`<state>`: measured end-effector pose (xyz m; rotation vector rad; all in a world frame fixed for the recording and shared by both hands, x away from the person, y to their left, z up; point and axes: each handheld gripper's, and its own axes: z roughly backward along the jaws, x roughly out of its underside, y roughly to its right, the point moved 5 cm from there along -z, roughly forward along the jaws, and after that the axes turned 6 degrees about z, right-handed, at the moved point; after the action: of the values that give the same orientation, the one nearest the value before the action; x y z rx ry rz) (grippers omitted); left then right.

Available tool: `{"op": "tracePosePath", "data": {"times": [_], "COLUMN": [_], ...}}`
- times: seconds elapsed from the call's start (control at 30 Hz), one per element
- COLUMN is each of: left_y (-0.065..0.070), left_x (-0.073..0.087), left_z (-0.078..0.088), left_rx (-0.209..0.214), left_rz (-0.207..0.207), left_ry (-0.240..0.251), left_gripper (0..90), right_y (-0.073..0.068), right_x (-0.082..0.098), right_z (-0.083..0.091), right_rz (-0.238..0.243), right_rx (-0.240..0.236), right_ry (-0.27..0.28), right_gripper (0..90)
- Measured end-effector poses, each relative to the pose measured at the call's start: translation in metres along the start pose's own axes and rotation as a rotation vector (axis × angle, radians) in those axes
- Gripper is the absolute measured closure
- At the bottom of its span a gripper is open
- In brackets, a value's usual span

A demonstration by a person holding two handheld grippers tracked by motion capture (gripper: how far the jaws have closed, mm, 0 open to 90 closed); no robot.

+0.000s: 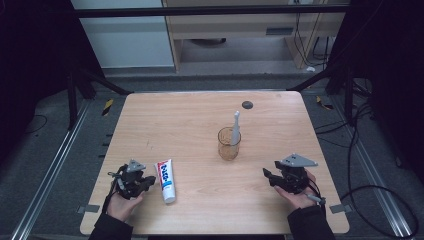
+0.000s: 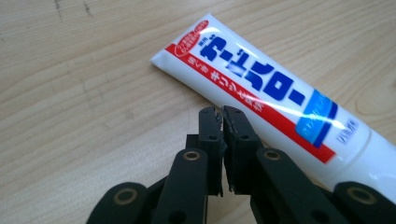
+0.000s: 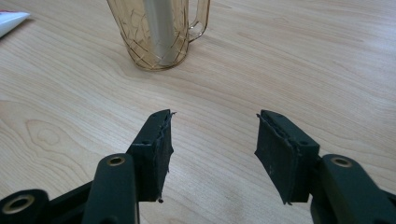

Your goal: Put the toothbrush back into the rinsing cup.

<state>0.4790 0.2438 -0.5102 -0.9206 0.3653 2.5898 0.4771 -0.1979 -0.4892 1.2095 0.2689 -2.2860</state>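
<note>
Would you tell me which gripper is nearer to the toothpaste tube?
Left. The left gripper sits right beside the toothpaste tube, jaws shut and empty. The right gripper is across the table, open, nearer the cup.

A white toothpaste tube [image 1: 166, 180] with red and blue print lies flat at seven o'clock on the desk [image 1: 200, 115], cap toward the near edge. A clear amber cup [image 1: 229, 144], just right of centre, holds an upright white toothbrush [image 1: 235, 128].

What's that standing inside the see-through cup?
A white toothbrush stands in the amber cup, its top above the rim. The cup's tinted, patterned wall blurs its lower end.
</note>
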Motion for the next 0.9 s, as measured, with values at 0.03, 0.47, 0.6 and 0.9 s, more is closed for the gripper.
{"op": "tracePosePath", "data": {"times": [0.03, 0.47, 0.6, 0.9], "left_y": [0.0, -0.001, -0.001, 0.0], "left_x": [-0.002, -0.011, -0.014, -0.02], "left_z": [-0.001, -0.013, -0.016, -0.022], "left_rx": [-0.003, -0.018, -0.025, -0.026], "left_rz": [0.001, 0.016, 0.009, 0.01], "left_ry": [0.002, 0.005, 0.004, 0.008], "left_gripper": [86.8, 88.0, 88.7, 89.1], "right_y": [0.0, 0.004, 0.008, 0.014], "right_x": [0.0, 0.004, 0.004, -0.001], "right_z": [0.0, 0.004, 0.006, -0.005], "right_rz": [0.002, -0.004, -0.012, -0.053], "right_rx": [0.002, 0.015, 0.031, 0.058], "right_ry": [0.0, -0.004, 0.004, 0.016], "right_gripper": [45.4, 45.0, 44.6, 44.4]}}
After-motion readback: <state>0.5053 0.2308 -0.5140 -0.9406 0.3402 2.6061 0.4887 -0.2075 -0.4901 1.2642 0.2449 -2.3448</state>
